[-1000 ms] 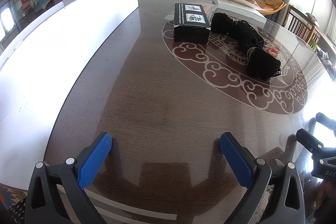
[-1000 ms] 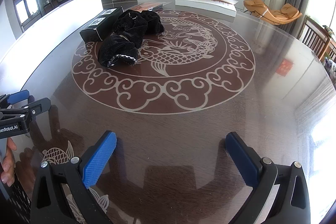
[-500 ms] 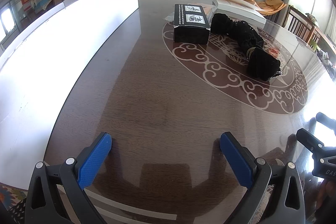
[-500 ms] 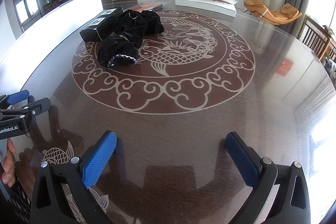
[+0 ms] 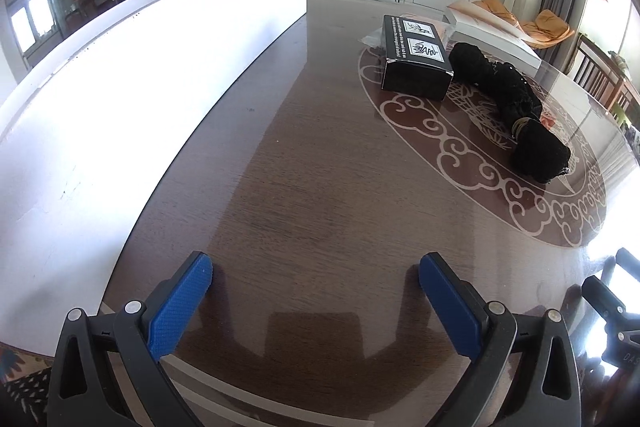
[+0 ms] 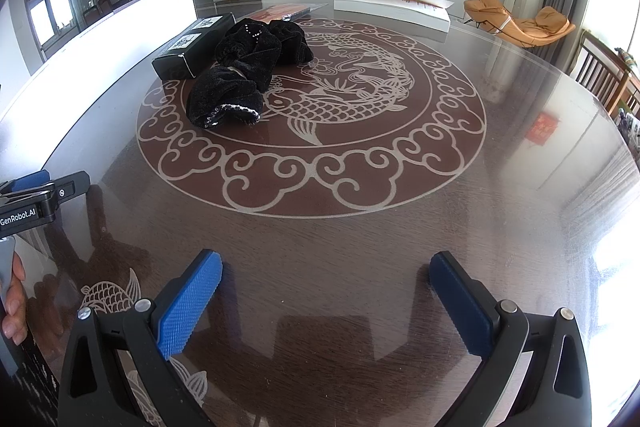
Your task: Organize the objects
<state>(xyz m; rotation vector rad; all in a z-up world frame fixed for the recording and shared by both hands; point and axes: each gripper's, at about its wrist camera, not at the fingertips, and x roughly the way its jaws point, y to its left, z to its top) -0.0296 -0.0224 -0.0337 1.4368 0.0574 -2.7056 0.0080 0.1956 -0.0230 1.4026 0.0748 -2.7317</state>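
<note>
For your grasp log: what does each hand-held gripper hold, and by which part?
Nothing: left hand-held gripper and right hand-held gripper are open and empty.

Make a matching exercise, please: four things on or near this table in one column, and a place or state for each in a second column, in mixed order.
Things
1. black box
2. black garment
3. left gripper
4. white flat box

Places or states
A. open, holding nothing, over the bare near part of the table
B. at the far edge of the table, toward the television
C. crumpled on the round fish pattern, beside the black box
D. at the rim of the round pattern, white labels on top

Pairs: 1-D, 2-C, 3-A, 4-B
</note>
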